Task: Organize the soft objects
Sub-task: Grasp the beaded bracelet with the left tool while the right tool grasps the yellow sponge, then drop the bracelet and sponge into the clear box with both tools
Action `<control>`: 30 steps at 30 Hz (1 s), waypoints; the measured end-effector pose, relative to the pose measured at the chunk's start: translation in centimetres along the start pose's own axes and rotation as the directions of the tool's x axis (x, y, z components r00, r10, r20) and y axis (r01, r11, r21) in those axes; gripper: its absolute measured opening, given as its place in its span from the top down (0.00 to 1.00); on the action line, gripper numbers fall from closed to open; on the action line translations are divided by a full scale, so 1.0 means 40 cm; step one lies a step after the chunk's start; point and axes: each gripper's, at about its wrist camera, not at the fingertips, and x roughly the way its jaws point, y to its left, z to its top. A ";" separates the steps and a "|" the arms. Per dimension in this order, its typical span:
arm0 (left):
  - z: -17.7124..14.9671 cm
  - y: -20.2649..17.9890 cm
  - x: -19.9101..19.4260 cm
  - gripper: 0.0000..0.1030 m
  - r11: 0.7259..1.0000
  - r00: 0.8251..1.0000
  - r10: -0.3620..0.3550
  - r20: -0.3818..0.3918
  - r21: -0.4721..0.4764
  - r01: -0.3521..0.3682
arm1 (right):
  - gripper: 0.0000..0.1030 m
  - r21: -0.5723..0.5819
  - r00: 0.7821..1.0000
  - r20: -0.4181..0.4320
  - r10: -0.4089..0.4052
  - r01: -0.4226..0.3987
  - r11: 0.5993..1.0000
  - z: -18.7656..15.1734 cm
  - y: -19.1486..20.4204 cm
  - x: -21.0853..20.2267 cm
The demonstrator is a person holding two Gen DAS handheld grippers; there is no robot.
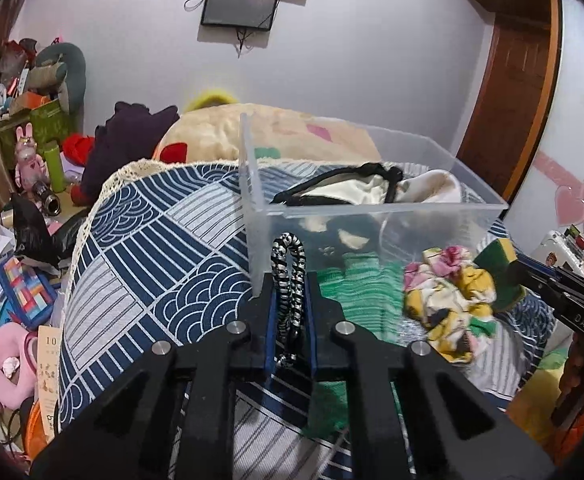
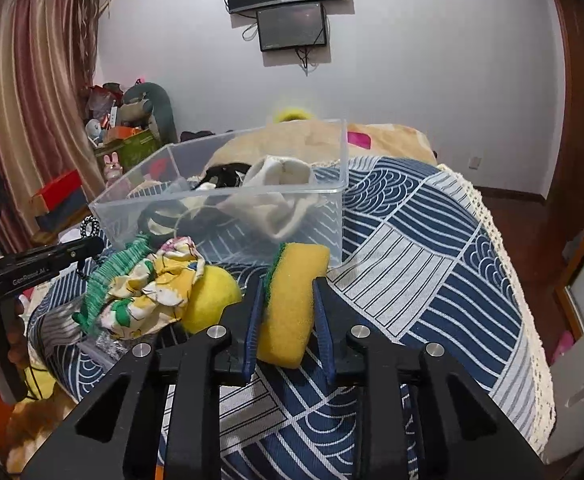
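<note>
Sponge (image 2: 287, 304) sits squeezed in the right gripper (image 2: 285, 308) jaws, just near of the clear bin (image 1: 372, 210); the left gripper (image 1: 287, 300) pinches a braided cord (image 1: 289, 276), probably a hair tie. Lift each over the rim before releasing.

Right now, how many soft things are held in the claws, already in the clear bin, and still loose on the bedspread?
Held in claws: 2, the black-and-white hair tie in the left, the sponge in the right.
In the clear bin: 2, black-trimmed cloth, cream cloth.
Loose on the bedspread: 3, green knit cloth, floral cloth, yellow ball.
Total: 7
</note>
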 end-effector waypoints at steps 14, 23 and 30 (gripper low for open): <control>0.109 -0.023 -0.093 0.89 0.998 0.989 -0.070 0.129 0.008 0.070 | 0.78 -0.013 0.988 0.153 -0.001 0.003 1.000 0.087 0.016 -0.083; 0.164 -0.044 -0.056 0.89 0.998 0.989 -0.052 0.140 0.040 0.047 | 0.78 -0.042 0.976 0.215 0.026 -0.018 0.999 0.176 0.052 -0.052; 0.184 -0.043 0.004 0.89 0.999 0.993 -0.033 0.111 0.042 0.029 | 0.78 -0.065 0.980 0.195 0.048 -0.036 0.997 0.224 0.089 0.018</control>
